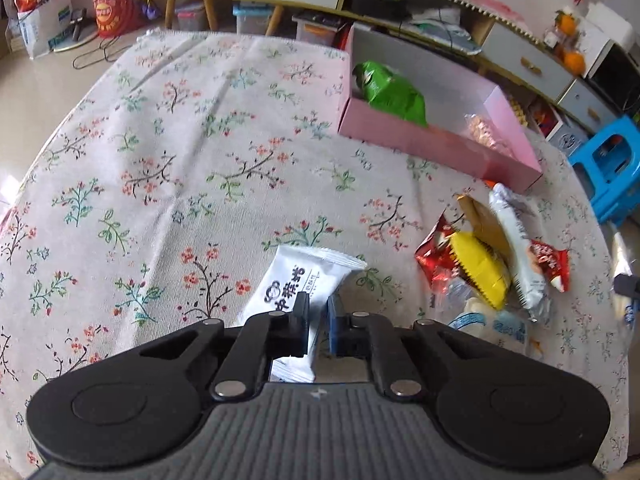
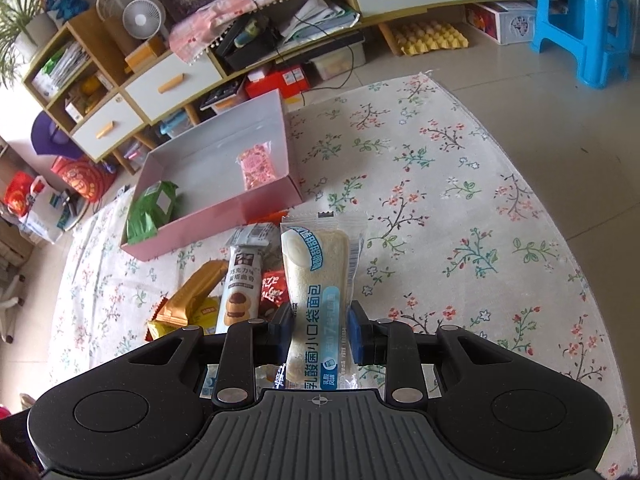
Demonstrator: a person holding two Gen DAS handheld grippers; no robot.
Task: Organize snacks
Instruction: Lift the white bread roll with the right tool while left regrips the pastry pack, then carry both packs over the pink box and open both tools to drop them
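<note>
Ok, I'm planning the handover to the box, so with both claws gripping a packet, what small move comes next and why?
Probably carry the right claw with its bread packet over the pink box and release. The box has free floor between the green bag and pink packet; the left claw with its white packet follows.

Counter draped in a cream floral-print cloth (image 1: 168, 152). Ahead and right of the left gripper (image 1: 318, 320): open pink rectangular cardboard box (image 1: 432, 142). Nearer, to its right: a heap of assorted foil and plastic snack packets (image 1: 492, 264).

Tiled floor (image 2: 500, 64), blue stool (image 2: 580, 20)
</note>
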